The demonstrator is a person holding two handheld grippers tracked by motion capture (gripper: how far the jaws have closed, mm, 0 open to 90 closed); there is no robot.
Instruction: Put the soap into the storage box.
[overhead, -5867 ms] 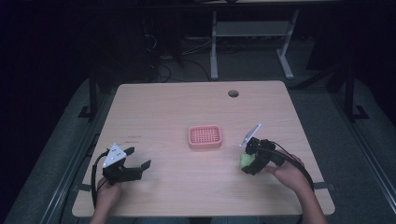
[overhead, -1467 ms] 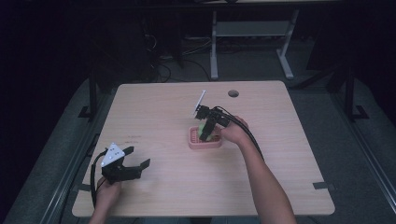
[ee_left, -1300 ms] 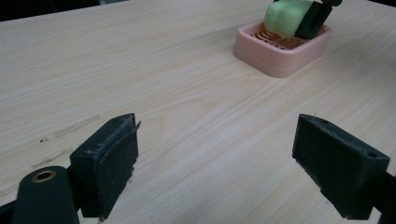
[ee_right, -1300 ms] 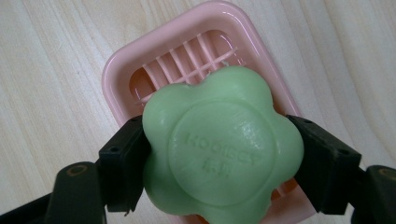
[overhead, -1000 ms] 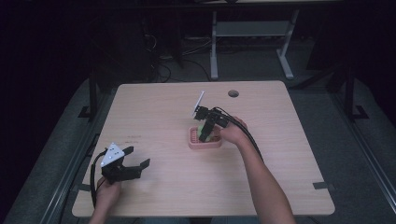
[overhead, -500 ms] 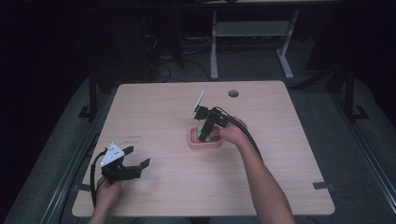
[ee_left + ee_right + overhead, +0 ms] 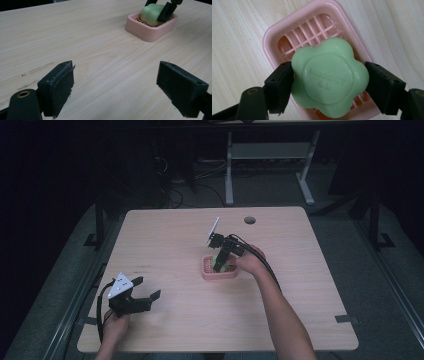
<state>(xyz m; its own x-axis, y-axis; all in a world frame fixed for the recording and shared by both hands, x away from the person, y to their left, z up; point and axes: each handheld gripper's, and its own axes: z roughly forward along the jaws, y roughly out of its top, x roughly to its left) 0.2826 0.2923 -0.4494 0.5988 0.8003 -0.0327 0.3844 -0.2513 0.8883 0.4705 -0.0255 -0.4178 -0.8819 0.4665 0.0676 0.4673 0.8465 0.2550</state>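
Placing step: my right gripper (image 7: 328,82) clamps green soap (image 7: 329,80) over pink dish (image 7: 270,40), mid-surface. Next: lower gently, release. Left gripper (image 7: 122,86) open, idle near front-left corner.

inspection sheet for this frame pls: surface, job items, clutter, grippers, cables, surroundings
Surface: light wood table, faint scuff marks near the left side, round hole at the far edge.
Job's things: green flower-shaped soap over the pink slatted soap dish; whether it rests on the slats cannot be told.
Clutter: nothing seen.
Grippers: right gripper shut on the soap, jaws on opposite sides; left gripper open, holding nothing, low over the near left of the table.
Cables: one trails from each gripper; more lie on the floor behind the table.
Surroundings: dark room, white desk frame behind.
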